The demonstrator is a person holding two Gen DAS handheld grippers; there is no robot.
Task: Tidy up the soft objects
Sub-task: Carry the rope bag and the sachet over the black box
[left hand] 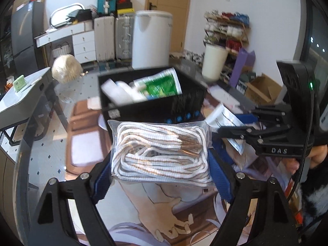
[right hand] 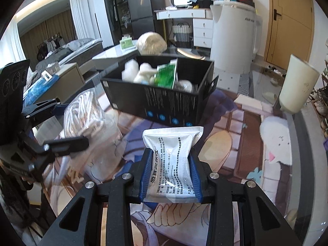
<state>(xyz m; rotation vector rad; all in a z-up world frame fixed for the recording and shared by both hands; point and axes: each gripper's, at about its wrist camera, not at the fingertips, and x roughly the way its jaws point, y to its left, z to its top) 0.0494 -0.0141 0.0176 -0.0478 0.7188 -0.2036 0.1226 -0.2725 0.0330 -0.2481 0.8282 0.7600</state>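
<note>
Cluttered bedroom behind, printed cartoon mat below: the left gripper (left hand: 162, 160) clamps a clear plastic bag of white-and-brown striped laces (left hand: 160, 153), lifted off the mat, likely for carrying to the black cardboard box (left hand: 155, 106) just ahead. The right gripper (right hand: 171, 174) pinches a silver printed foil pouch (right hand: 172, 155), upright, facing the same box, already holding white soft items and a green packet (right hand: 166, 76).

Contents of the black box (left hand: 155, 106) are motion-blurred; only a green packet (left hand: 162, 85) is distinguishable. Print on the silver pouch (right hand: 172, 155) is too small to read; its lower end is hidden behind the right gripper (right hand: 171, 176).
</note>
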